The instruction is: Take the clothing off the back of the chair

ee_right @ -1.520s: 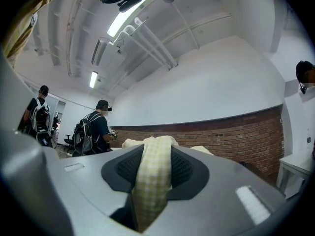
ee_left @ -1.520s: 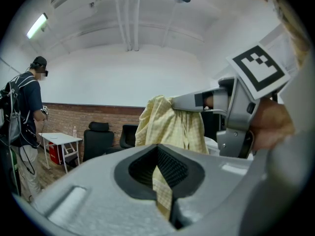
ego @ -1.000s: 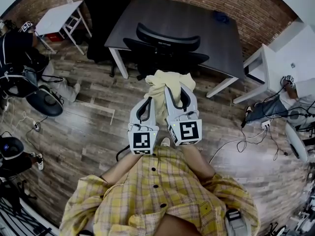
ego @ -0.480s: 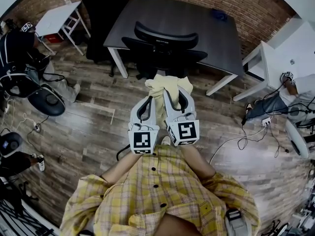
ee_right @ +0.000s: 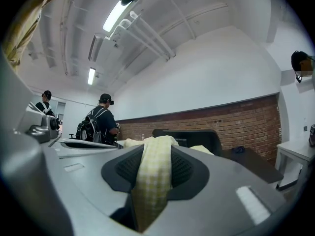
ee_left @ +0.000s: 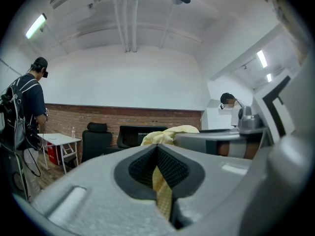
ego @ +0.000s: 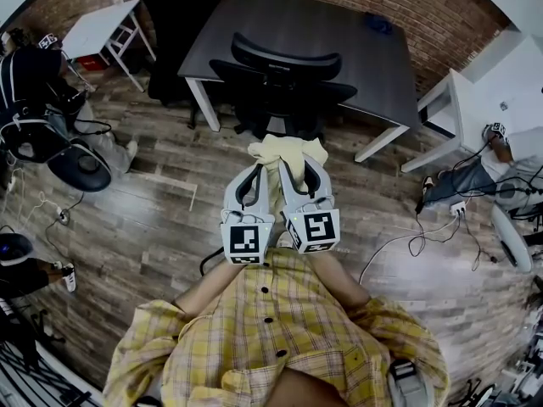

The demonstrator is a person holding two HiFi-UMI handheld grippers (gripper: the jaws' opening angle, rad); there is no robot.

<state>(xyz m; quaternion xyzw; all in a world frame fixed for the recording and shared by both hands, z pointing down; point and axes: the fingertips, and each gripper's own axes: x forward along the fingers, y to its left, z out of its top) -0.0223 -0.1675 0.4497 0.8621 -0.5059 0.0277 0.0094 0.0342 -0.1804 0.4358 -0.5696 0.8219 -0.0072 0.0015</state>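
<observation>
A pale yellow checked garment (ego: 287, 151) is bunched between my two grippers, held in the air in front of the black office chair (ego: 280, 79). My left gripper (ego: 264, 170) is shut on a fold of the garment (ee_left: 162, 191). My right gripper (ego: 293, 166) is shut on another fold of the garment (ee_right: 151, 181), which drapes over its jaws. Both grippers point level, side by side, toward the chair. The chair's back (ego: 287, 58) shows bare and is tucked at the dark desk (ego: 314, 32).
A white folding table (ego: 97, 28) stands at the far left, a white table (ego: 479, 113) at the right. People stand or sit at the left (ego: 34, 100) and right (ego: 501, 164) edges. Cables (ego: 424, 236) lie on the wooden floor.
Both grippers with the yellow garment have drawn back slightly from the chair and sunk a little; the right one moved more. The grip on the cloth is unchanged.
</observation>
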